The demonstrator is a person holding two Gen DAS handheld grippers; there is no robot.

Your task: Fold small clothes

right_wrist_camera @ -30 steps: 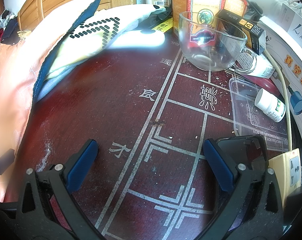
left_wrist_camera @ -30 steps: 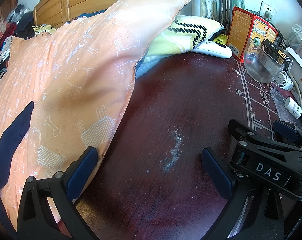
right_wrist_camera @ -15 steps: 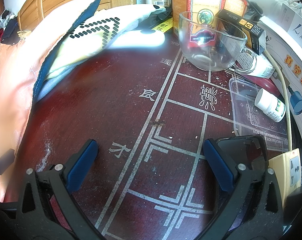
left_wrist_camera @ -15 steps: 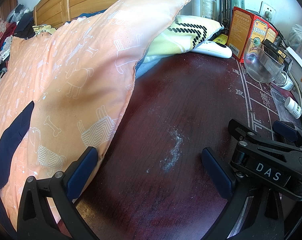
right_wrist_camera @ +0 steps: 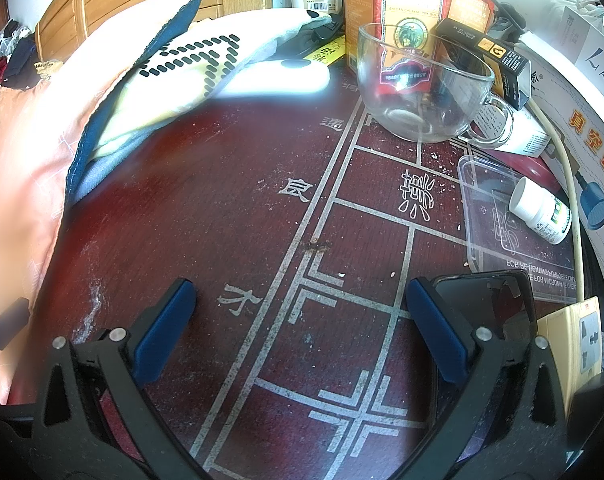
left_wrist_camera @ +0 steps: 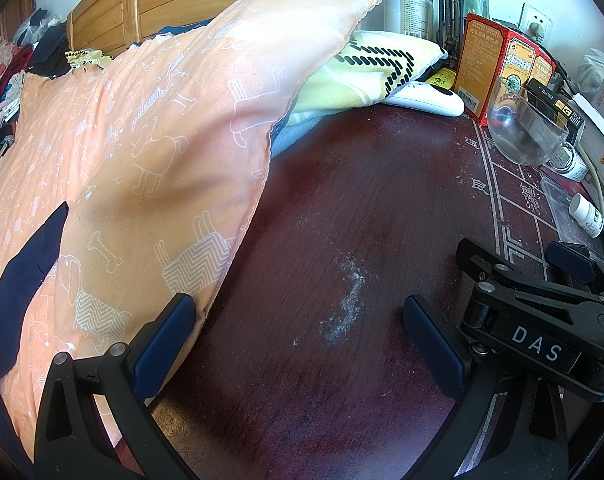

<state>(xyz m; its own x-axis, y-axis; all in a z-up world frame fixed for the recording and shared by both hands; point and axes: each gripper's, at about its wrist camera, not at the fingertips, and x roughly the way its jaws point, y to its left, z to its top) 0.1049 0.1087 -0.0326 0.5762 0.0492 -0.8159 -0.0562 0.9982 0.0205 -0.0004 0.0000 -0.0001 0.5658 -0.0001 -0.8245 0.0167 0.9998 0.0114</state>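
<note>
Both tongs spread wide, empty: left tongs [left_wrist_camera: 298, 332], right tongs [right_wrist_camera: 300, 322] over bare worktop [left_wrist_camera: 381, 208]. Nothing folded yet, I judge; orange cloth [left_wrist_camera: 142, 152] bunched beside my left tongs, ungrasped.

Peach dog-print pillow [left_wrist_camera: 142, 152], dark red table [left_wrist_camera: 361, 208] with white lines.

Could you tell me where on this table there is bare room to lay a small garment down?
The dark table top is bare between the orange pillow on its left and the glass cup and clear plastic lid on its right. The far edge and right side are crowded with red boxes, a pill bottle and a phone.
</note>
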